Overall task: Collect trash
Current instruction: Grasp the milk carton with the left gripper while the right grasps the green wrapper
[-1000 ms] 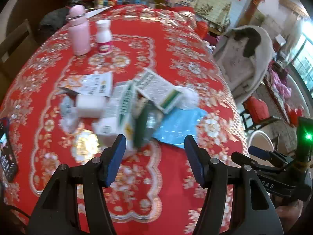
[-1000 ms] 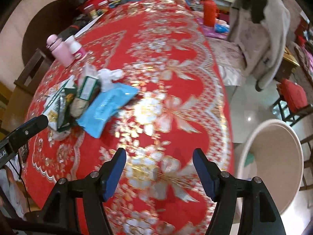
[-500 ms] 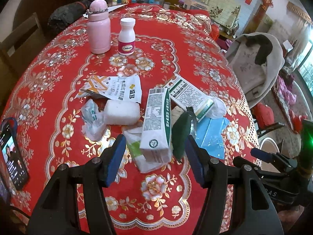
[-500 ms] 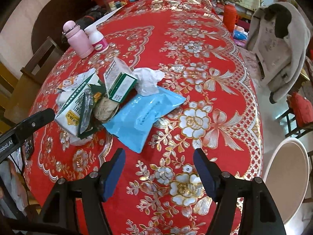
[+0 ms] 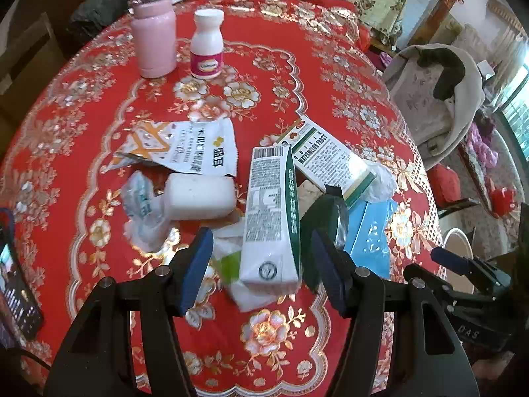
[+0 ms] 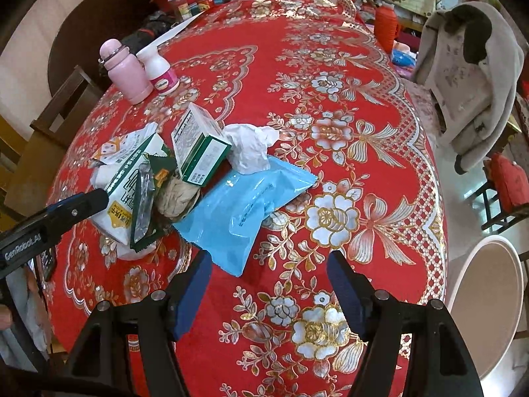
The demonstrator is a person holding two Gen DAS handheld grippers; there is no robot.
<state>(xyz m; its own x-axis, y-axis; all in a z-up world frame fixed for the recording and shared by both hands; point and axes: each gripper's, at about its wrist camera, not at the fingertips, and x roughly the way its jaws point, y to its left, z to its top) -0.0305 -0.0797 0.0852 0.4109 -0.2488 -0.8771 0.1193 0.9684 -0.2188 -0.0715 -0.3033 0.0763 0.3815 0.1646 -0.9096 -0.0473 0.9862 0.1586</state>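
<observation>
At the left edge of the table (image 5: pixel 297 76), flat on the red cloth: a phone (image 5: pixel 16 284), not trash. Further back on the left, upright and just beside each other: a pink flask (image 5: pixel 153 29) and a white pill bottle (image 5: pixel 206 43), probably to be left alone.

Toward the near edge, a heap of trash, left to right:
- crumpled clear wrapper (image 5: pixel 142 205);
- soft white pack (image 5: pixel 198 195) touching it;
- torn snack bag (image 5: pixel 178 149) just behind;
- milk carton (image 5: pixel 269 198), lying with its base toward the near edge;
- dark green wrapper (image 5: pixel 322 218) against the carton's right side;
- green-and-white box (image 5: pixel 327 162) propped behind;
- crumpled tissue (image 6: pixel 251 149);
- blue pouch (image 6: pixel 244 208), flat at the heap's right end.

Beyond the right edge, lower down: a cream bin (image 6: pixel 486 297).

Left gripper (image 5: pixel 261 241): jaws apart, one on each side of the carton's base end, neither pad seen pressing; height above it hard to judge. Right gripper (image 6: pixel 267 261): jaws spread over bare cloth just short of the pouch's near corner, nothing between them.

Carton probably empty, so light, stiff at the folded base, walls apt to buckle. Best taken across the narrow side faces near the base, squeezed gently. Pouch and wrappers limp and slick: better to pinch a crimped seam or edge than the flat face. Risk of dragging the green wrapper along with the carton.
</observation>
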